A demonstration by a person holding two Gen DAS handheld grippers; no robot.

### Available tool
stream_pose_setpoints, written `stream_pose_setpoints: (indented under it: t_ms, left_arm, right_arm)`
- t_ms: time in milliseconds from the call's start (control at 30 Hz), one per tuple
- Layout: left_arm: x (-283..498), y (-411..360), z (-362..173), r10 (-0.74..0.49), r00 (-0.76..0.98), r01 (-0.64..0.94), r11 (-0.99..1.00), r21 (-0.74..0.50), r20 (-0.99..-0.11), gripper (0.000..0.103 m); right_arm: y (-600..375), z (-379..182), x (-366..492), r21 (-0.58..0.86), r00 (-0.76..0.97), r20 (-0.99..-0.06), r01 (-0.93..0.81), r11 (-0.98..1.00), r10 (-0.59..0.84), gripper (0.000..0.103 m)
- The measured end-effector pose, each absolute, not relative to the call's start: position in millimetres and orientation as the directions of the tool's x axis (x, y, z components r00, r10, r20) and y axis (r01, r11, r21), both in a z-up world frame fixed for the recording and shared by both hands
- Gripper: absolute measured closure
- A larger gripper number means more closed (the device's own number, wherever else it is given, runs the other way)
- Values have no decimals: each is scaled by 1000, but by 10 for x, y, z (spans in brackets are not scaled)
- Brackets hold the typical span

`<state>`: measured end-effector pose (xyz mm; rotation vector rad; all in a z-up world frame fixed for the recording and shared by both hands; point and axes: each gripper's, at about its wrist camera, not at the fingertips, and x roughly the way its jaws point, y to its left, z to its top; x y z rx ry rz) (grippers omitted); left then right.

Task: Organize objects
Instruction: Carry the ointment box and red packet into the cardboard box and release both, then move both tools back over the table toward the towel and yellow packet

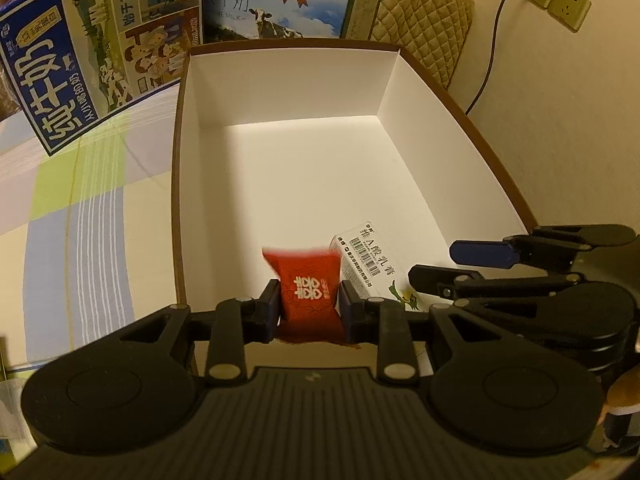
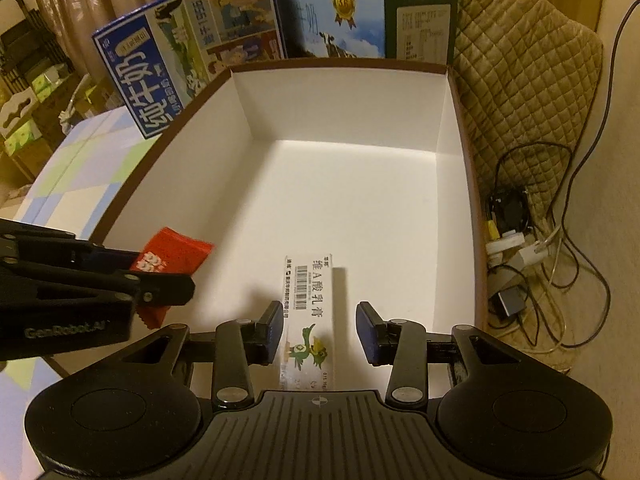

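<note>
Trouble could come quick here: the crinkly red foil sachet [image 1: 309, 292] is pinched only at its soft middle by the left gripper [image 1: 309, 307], jaws narrow on it, over the near left corner of the white-lined brown-rimmed cardboard box [image 1: 176, 184]. Slick foil, flimsy shape — it may slip or flutter out past the rim if let go too early. The right gripper [image 2: 320, 330] hangs with jaws wide apart over the flat white printed carton [image 2: 308, 304], which lies on the smooth box floor, not gripped. Both grippers sit close; a careless swing could knock them together.
</note>
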<state>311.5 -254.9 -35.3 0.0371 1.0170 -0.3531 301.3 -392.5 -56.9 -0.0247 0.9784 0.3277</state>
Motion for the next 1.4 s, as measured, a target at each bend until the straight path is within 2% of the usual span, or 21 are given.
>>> stream_pose_setpoints:
  t_ms: [100,133,200,267,500,800,1400]
  left_arm:
    - [3099,-2579,-328,-276,485,325,938,-122,-830,70]
    - [3090,-2585,-318,-276,489,328,937,-118,-827,61]
    - [3072,-2583,-291,-276,500,333,936,-112,-821,51]
    - [3054,-2564,-264,-280,504,335,935,-114,-817,47]
    - [2957,-2461,-149,-272,518,312,943,-117,-811,20]
    - [2751,-2320,65,-267,547,288,950,-121,-793,10]
    - [2095,-1783,267,-249,579,223,964,-143,-776,7]
  right_arm:
    - [-3926,-539,3003,131,520,-812,-282,950,266,65]
    - [-3932,-525,2995,133,522,-810,-280,951,267,65]
    - [-3947,-497,2973,138,526,-806,-278,950,271,64]
    - [-3970,-462,2938,147,529,-802,-274,950,277,60]
    - [-4075,-327,2806,220,528,-785,-253,942,325,50]
    - [-4111,-126,2569,261,552,-759,-226,938,345,45]
    - [-3850,71,2017,284,576,-736,-211,935,354,44]
